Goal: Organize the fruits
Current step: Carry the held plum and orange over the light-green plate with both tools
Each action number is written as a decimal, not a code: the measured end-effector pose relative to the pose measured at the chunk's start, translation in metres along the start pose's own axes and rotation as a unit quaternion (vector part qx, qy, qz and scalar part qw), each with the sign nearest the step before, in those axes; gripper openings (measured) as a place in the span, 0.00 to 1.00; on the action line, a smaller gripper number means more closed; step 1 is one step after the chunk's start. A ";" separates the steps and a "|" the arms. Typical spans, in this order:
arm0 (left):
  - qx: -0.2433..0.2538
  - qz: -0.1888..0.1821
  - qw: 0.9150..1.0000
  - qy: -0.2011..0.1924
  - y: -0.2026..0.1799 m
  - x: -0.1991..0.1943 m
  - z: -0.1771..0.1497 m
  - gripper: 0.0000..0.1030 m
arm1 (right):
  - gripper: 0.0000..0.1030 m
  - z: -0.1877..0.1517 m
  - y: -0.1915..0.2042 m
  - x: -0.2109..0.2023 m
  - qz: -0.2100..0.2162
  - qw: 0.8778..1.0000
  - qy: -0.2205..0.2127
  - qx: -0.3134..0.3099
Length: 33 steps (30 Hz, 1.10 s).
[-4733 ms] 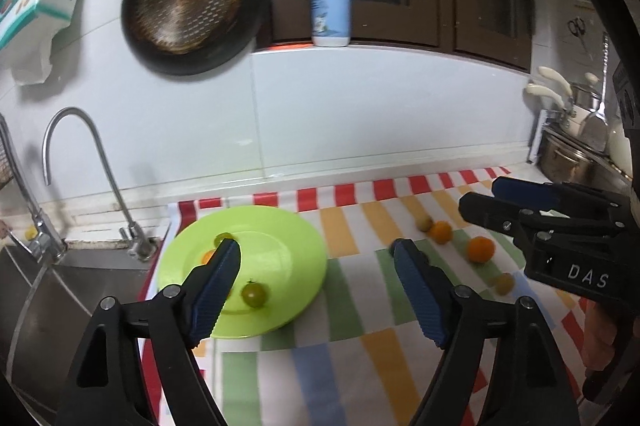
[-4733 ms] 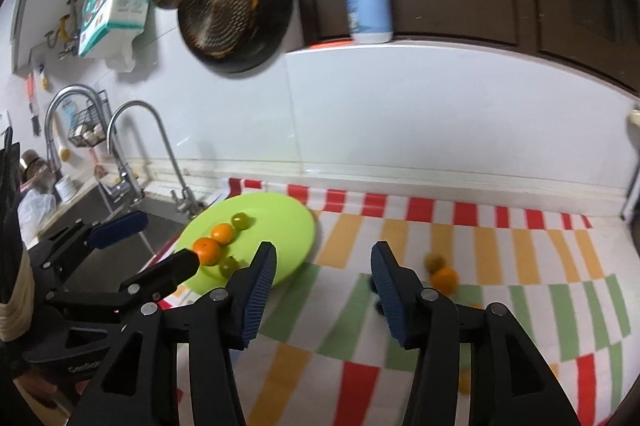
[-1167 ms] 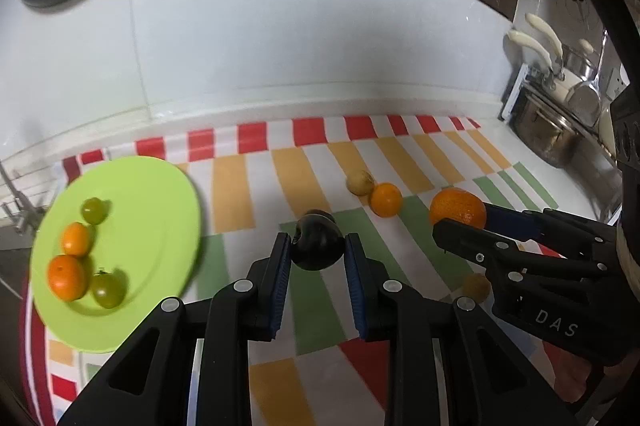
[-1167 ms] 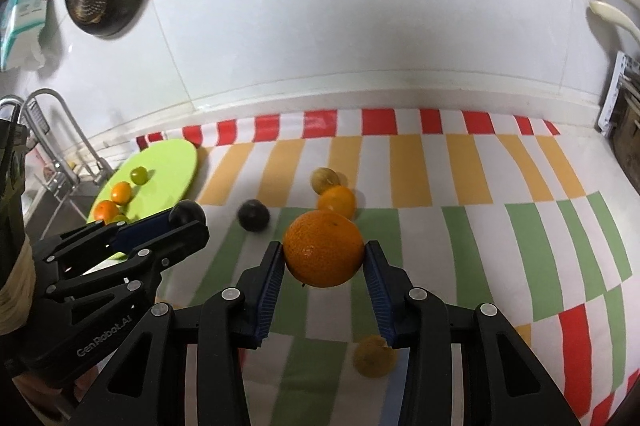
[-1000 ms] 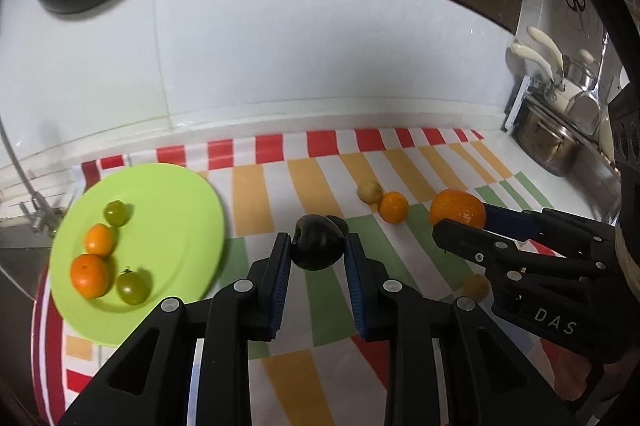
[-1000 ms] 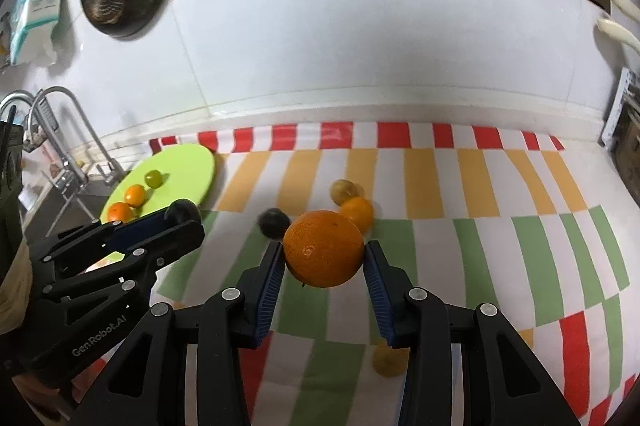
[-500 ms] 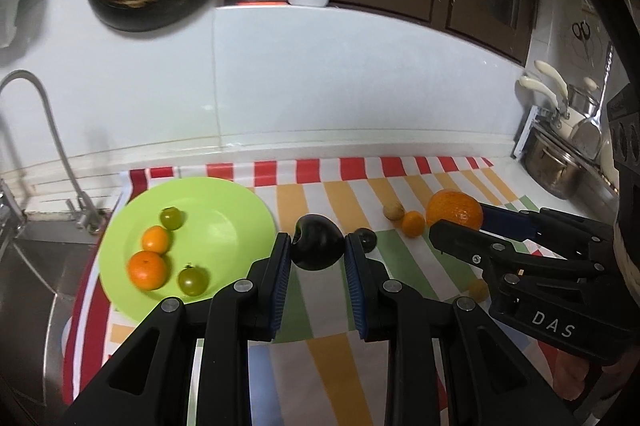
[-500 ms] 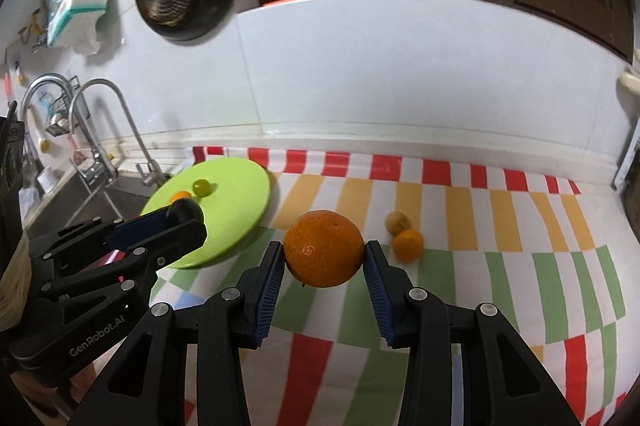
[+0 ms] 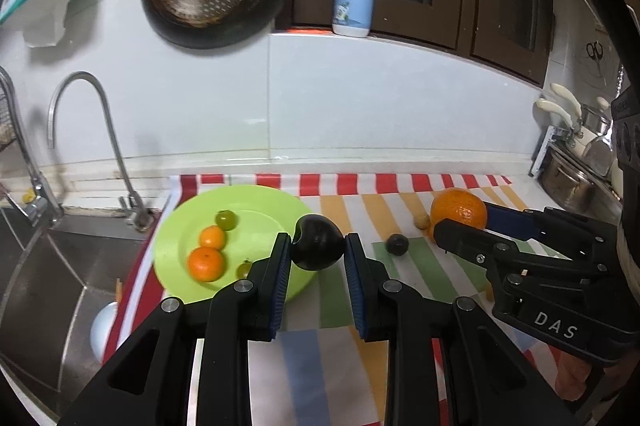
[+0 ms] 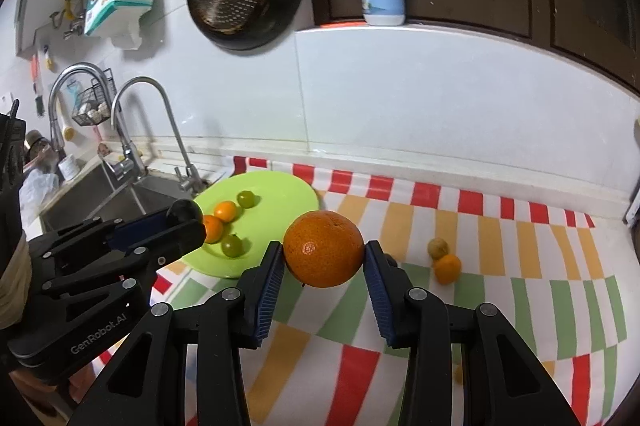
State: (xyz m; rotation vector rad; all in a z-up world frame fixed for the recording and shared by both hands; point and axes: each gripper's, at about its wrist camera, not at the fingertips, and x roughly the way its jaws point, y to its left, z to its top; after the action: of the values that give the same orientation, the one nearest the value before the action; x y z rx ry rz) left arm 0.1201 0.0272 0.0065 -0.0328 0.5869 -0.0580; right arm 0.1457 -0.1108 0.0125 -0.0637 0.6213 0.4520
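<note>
- Carry step: your left gripper point(image 9: 317, 254) clenches a dark fruit point(image 9: 319, 242); the right gripper point(image 10: 324, 264) clenches an orange point(image 10: 324, 249).
- Next: bring both over the green plate point(image 9: 264, 199) ahead-left of your fingers, then release.

- My left gripper point(image 9: 317, 254) is matte black plastic: two triangular skeleton arms with cut-out windows, a round silver screw at each joint.
- Its jaws carry ribbed blue pads.
- My right gripper point(image 10: 324, 258) has the same black frame, silver screws and ribbed blue pads.
- Seen side-on, the left body is lettered "GenRobot.AI" in white; the right reads "DAS".
</note>
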 end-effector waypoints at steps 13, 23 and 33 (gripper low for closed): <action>-0.002 0.025 1.000 0.000 0.026 -0.014 0.000 0.26 | 0.41 0.009 0.030 0.002 0.033 0.999 -0.011 -0.015; -0.002 0.028 1.000 0.000 0.046 0.007 0.007 0.26 | 0.41 0.023 0.043 0.032 0.046 0.999 0.002 -0.028; 0.011 0.033 0.999 0.019 0.065 0.049 0.007 0.26 | 0.41 0.033 0.045 0.077 0.052 0.998 0.024 -0.030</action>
State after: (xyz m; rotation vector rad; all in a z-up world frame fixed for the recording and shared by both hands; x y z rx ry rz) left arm 0.1675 0.0893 -0.0174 0.0101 0.6252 -0.0003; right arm 0.1999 -0.0336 -0.0020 -0.1005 0.6606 0.5712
